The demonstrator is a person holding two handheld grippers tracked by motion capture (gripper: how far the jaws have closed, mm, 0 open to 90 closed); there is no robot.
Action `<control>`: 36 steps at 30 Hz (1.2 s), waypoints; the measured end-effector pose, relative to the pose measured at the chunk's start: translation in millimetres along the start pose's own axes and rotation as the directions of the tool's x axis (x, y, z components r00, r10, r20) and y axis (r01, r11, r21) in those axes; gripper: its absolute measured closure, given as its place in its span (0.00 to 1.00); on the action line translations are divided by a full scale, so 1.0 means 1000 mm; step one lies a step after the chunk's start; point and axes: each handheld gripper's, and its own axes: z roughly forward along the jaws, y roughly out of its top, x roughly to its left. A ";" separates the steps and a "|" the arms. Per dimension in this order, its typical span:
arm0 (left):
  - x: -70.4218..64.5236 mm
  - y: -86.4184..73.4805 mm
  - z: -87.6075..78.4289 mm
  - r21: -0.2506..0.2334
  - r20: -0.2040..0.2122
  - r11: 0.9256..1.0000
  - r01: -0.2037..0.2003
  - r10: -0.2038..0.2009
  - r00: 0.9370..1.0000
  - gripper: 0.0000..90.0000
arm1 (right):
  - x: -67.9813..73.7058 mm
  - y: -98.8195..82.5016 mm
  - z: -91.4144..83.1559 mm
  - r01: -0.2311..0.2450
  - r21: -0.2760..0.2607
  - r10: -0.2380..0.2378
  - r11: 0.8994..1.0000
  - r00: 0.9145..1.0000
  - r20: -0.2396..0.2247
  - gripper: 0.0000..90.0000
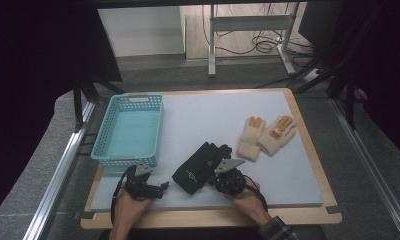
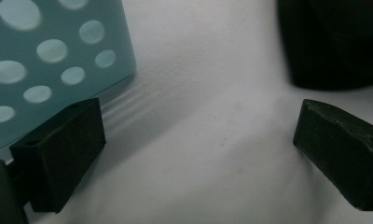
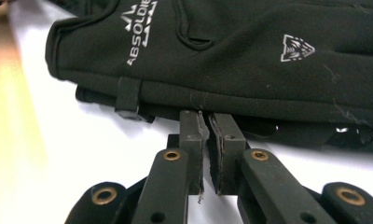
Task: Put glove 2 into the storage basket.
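A pair of black gloves (image 1: 200, 167) lies stacked on the white mat (image 1: 203, 115) near the front. In the right gripper view the top black glove (image 3: 231, 60) carries white lettering and a logo. My right gripper (image 3: 207, 116) is shut, pads together, with its tips at the lower edge of the glove stack; I cannot tell whether cloth is pinched. In the high view this right gripper (image 1: 212, 181) sits just right of the gloves. My left gripper (image 1: 163, 187) rests left of them, and the left gripper (image 2: 198, 154) stands open over bare mat, nothing between its jaws.
A light blue perforated basket (image 1: 138, 97) stands at the mat's left; its wall (image 2: 49, 60) is close to my left jaw. A pair of tan knitted gloves (image 1: 265, 135) lies at the right. The black glove (image 2: 334, 42) shows beyond my left gripper.
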 end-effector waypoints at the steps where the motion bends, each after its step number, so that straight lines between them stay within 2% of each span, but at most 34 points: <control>1: 0.000 0.000 0.000 -0.001 0.000 1.000 0.001 -0.001 1.000 0.02 | -0.001 0.003 0.004 0.001 0.000 -0.001 1.000 1.000 0.005 0.91; 4: 0.000 0.000 0.000 0.000 -0.002 1.000 -0.001 0.001 1.000 0.02 | -0.002 0.008 0.008 0.003 0.002 -0.003 1.000 1.000 0.005 0.89; 7: 0.000 0.000 0.000 -0.003 -0.001 1.000 0.003 -0.003 1.000 0.02 | -0.003 0.007 0.005 -0.013 0.005 0.013 1.000 0.999 -0.032 0.78; 8: 0.000 0.000 0.000 -0.003 -0.002 1.000 0.004 -0.004 1.000 0.02 | -0.005 0.004 -0.002 -0.007 0.003 0.007 1.000 1.000 -0.015 0.72; 9: 0.000 0.000 0.000 -0.003 -0.002 1.000 0.004 -0.004 1.000 0.02 | -0.005 0.004 -0.002 -0.007 0.003 0.007 1.000 1.000 -0.015 0.72; 11: -0.001 -0.001 0.000 -0.004 -0.003 1.000 0.005 -0.005 1.000 0.02 | -0.010 0.001 -0.011 -0.015 -0.008 0.015 1.000 1.000 0.015 0.66; 17: -0.001 -0.001 0.000 -0.005 -0.006 1.000 0.006 -0.006 1.000 0.02 | -0.037 -0.014 -0.046 -0.074 -0.043 0.078 0.996 0.992 0.100 0.50; 21: -0.001 -0.001 0.000 -0.006 -0.007 1.000 0.007 -0.007 1.000 0.02 | -0.053 -0.028 -0.068 -0.115 -0.059 0.123 0.992 0.981 0.148 0.39; 23: -0.001 -0.001 0.000 -0.007 -0.007 1.000 0.007 -0.007 1.000 0.02 | -0.059 -0.035 -0.075 -0.122 -0.053 0.130 0.991 0.975 0.180 0.35; 24: -0.001 -0.001 0.000 -0.008 -0.007 1.000 0.008 -0.008 1.000 0.02 | -0.067 -0.043 -0.081 -0.118 -0.049 0.126 0.992 0.966 0.227 0.32; 25: -0.001 -0.001 0.000 -0.009 -0.007 1.000 0.009 -0.009 1.000 0.02 | -0.067 -0.043 -0.081 -0.118 -0.049 0.126 0.992 0.966 0.227 0.32; 28: -0.001 -0.002 0.000 -0.012 -0.008 1.000 0.010 -0.010 1.000 0.02 | -0.081 -0.056 -0.088 -0.144 -0.048 0.151 0.988 0.947 0.283 0.29; 29: -0.001 -0.002 0.000 -0.014 -0.009 1.000 0.010 -0.010 1.000 0.03 | -0.087 -0.062 -0.091 -0.156 -0.048 0.163 0.987 0.937 0.310 0.27; 30: -0.002 -0.002 0.000 -0.016 -0.011 1.000 0.011 -0.011 1.000 0.03 | -0.087 -0.062 -0.091 -0.156 -0.048 0.163 0.987 0.937 0.310 0.27; 33: -0.002 -0.002 0.000 -0.019 -0.013 1.000 0.012 -0.013 1.000 0.03 | -0.094 -0.072 -0.092 -0.178 -0.045 0.183 0.983 0.924 0.335 0.26; 36: -0.002 -0.002 0.000 -0.017 -0.013 1.000 0.011 -0.011 1.000 0.03 | -0.097 -0.076 -0.092 -0.202 -0.047 0.206 0.978 0.922 0.328 0.24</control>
